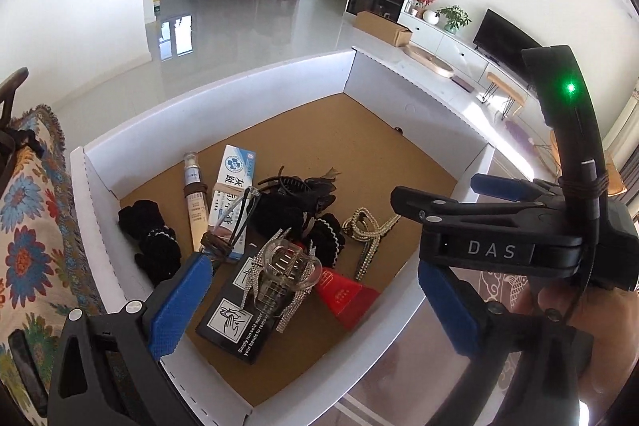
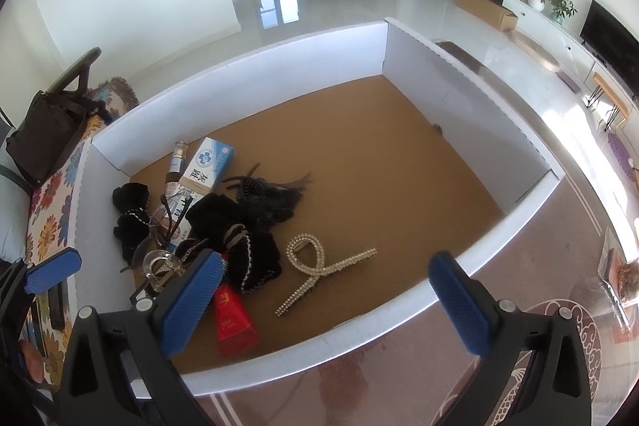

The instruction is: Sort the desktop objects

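Holding hair clips (image 2: 319, 268), boxes (heaped left), a white-walled tray (image 2: 303, 66); both grippers' fingers (image 2: 191, 302) spread, empty.

A white-walled box (image 2: 239, 74) with a brown floor holds black scrunchies (image 2: 255, 258), a pearl-white hair clip (image 2: 319, 268), a red packet (image 2: 233, 326) and a white-and-blue carton (image 2: 207, 162). Blue pads (image 2: 191, 302) line black tongs; a floral cloth (image 1: 28, 226) lies beside.
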A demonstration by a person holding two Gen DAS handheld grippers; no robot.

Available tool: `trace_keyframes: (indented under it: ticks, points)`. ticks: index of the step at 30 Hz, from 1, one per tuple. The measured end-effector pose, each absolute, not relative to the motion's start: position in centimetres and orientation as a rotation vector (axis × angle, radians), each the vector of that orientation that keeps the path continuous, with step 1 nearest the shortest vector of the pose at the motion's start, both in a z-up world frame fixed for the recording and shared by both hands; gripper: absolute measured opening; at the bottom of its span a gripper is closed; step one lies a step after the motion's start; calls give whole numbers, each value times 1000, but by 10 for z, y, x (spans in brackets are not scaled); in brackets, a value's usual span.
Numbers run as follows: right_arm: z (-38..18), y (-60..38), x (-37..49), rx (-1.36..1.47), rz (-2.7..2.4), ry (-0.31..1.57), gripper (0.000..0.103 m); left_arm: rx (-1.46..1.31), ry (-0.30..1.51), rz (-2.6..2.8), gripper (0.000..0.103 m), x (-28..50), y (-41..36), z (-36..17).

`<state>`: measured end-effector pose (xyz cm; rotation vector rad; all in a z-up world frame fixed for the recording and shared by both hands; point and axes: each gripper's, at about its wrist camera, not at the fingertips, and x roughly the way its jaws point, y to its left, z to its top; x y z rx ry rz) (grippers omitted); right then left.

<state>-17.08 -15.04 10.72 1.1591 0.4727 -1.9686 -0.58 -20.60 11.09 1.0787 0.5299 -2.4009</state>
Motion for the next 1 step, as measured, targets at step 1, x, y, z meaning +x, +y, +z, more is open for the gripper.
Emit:
trace_keyframes:
  ticks: [1]
  points:
    - [108,-151,-172,1159,-1972,467,103,1058,490,-2389,103,-5,-204,112]
